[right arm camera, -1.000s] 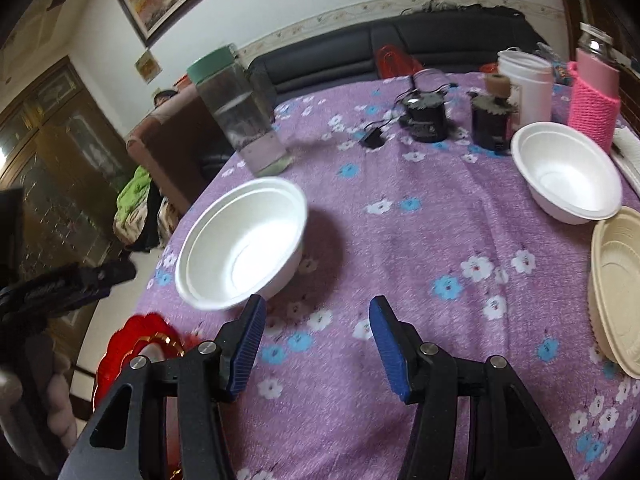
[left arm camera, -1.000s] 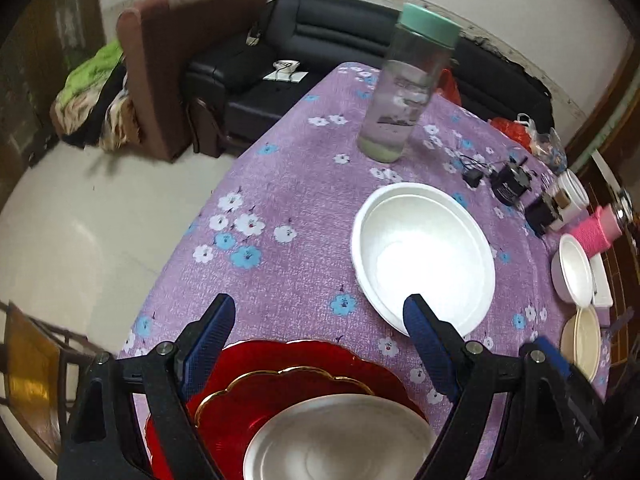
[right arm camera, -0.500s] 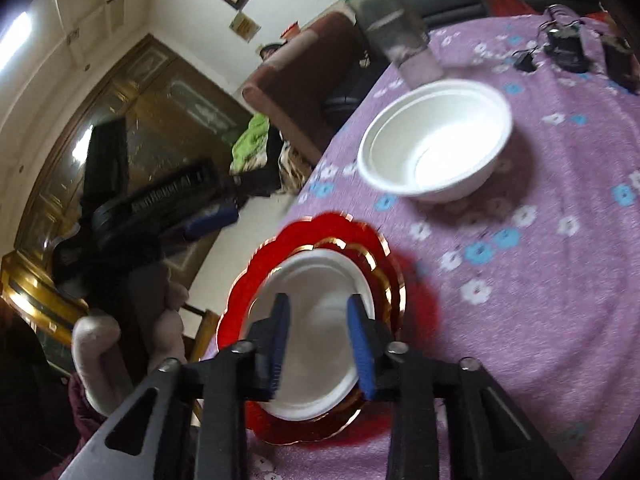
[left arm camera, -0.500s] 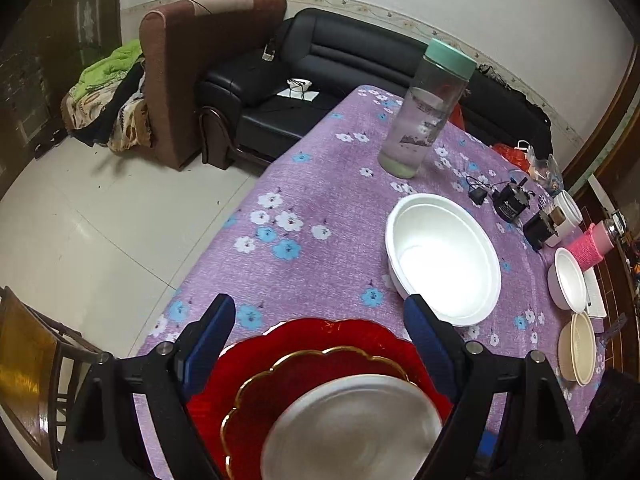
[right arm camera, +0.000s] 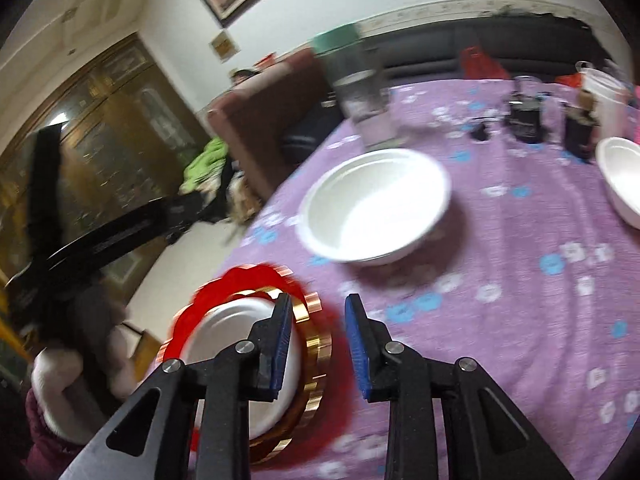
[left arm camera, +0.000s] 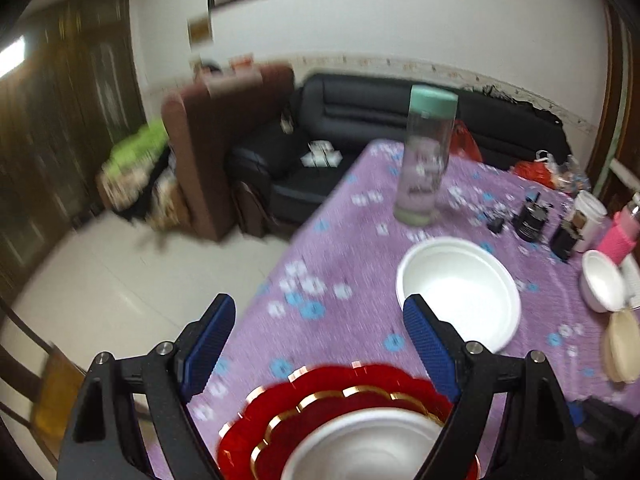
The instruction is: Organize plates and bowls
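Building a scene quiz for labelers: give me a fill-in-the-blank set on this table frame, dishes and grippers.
1. The small white dish sits on a ____ plate with gold trim.
2. The clear bottle has a ____ lid.
3. The big white bowl rests on a ____ flowered tablecloth.
4. The left gripper has its jaws wide ____.

Missing words: red; green; purple; open

A clear bottle [left arm camera: 424, 168] stands on the floral tablecloth [left arm camera: 344, 264].

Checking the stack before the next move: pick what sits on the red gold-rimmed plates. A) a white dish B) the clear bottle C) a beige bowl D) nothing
A: a white dish rests on the red gold-rimmed plates; the clear bottle stands apart, farther back on the table.
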The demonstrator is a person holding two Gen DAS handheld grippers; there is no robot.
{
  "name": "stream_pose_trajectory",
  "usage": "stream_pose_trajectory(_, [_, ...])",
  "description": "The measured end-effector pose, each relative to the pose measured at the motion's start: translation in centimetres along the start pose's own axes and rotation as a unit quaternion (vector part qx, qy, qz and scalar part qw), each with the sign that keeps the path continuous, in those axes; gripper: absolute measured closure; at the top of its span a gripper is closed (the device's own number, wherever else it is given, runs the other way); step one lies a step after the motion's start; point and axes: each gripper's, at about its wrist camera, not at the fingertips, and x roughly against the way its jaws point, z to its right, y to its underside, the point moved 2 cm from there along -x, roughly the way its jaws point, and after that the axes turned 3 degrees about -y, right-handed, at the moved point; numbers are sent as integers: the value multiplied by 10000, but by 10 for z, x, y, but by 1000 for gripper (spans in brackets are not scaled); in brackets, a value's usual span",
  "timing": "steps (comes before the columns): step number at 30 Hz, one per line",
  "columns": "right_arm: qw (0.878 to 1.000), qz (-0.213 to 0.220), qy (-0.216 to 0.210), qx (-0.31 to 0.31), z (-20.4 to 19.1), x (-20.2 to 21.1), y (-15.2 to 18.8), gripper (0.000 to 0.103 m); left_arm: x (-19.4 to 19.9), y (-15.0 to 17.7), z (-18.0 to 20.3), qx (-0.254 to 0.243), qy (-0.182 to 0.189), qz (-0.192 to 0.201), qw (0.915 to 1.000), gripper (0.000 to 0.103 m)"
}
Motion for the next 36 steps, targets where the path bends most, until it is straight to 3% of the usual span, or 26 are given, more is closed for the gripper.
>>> stream_pose_trajectory(3, [9996,88,261,-81,19,5,-3,71,13,-2,11,-130,-182,312,9993,11])
stream_pose_trajectory(7, [9990,187,319,-240,32,9,-3,58,33,0,21,-104,-179,502,9985,9])
stream_pose_trajectory(21, [9986,240,411,-216,33,16,6,54,54,22,48,-402,-153,537,9976,7])
stream_pose_trajectory(36, [9971,166,721,-197,43,-2,-17,53,34,13,47,-507,-260,346,9978,6])
